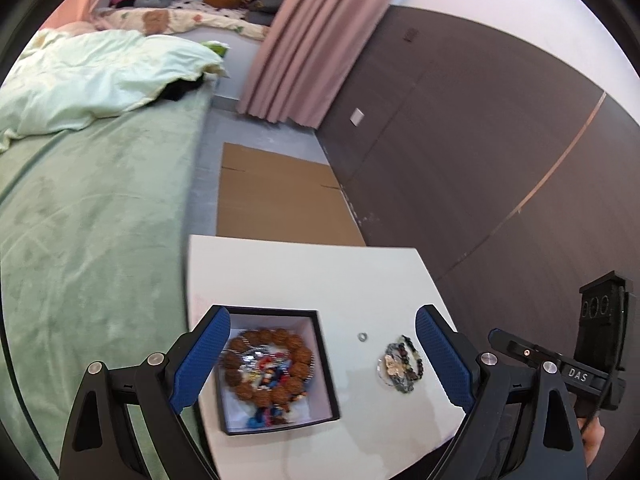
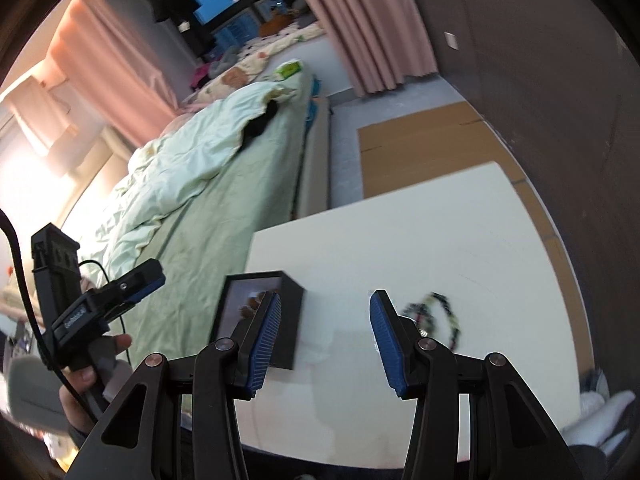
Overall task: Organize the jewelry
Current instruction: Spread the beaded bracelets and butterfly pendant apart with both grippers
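Two grippers are hovering over the white table (image 1: 360, 280) as you are sorting jewelry beside a green bed (image 1: 92, 220). Your left gripper (image 1: 320, 360) is standing spread wide and empty, its blue pads framing the black box (image 1: 326, 360), where a brown bead bracelet (image 1: 266, 364) is already circling a jumble of smaller coloured pieces. Your right gripper (image 2: 325, 340) is standing parted with nothing between the pads, its jaws neither wide nor closed (the view is blurred, so finer detail is hard to read).

Loose pieces are still waiting on the bare tabletop, well apart from the box: a small silver ring (image 1: 362, 336) and, just beyond it, a heap of dark beaded bracelets (image 1: 400, 364), seen in the right wrist view as a looped strand (image 2: 436, 316) just past the right pad. Judging by the layout, you are lining up on that heap. You are best served by bringing both pads down around the strand's thickest bunch, closing gently, then lifting clear before crossing to the box.
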Demonstrator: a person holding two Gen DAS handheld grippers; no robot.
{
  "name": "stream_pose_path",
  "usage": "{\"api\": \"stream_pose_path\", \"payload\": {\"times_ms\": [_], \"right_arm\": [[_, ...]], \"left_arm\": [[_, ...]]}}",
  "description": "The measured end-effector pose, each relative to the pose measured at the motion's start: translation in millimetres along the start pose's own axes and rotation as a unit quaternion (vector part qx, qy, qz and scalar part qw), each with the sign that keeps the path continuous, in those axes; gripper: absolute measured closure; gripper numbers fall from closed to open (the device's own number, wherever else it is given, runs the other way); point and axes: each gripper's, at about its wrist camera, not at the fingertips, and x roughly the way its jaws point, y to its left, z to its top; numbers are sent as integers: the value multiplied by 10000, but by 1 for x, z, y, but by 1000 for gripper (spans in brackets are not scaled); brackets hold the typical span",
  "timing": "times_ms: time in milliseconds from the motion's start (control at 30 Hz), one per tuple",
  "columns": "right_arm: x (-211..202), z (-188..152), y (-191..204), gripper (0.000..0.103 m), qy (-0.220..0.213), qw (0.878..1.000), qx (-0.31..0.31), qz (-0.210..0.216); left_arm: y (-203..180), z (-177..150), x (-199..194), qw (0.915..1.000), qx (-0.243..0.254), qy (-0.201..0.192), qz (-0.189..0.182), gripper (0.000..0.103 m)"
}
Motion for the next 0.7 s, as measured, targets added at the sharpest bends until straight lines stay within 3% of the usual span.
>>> {"api": "stream_pose_path", "payload": {"times_ms": [167,367,533,700], "right_arm": [[-2,-9,-32,55,23,9997,192,-123],[7,-18,-58,55,180,9989,286,-315],[19,-27,-82,55,338,9981,397,-335],[42,-35,-98,56,491,9969,508,-352]], "left_arm": [[-27,-5,21,9992,330,206,-79,11],[-55,-19,51,9954,701,627,-187,27],[-72,-31,73,9915,959,873,-142,50],[-78,-41,96,9881,1051,1119,-71,64]]}}
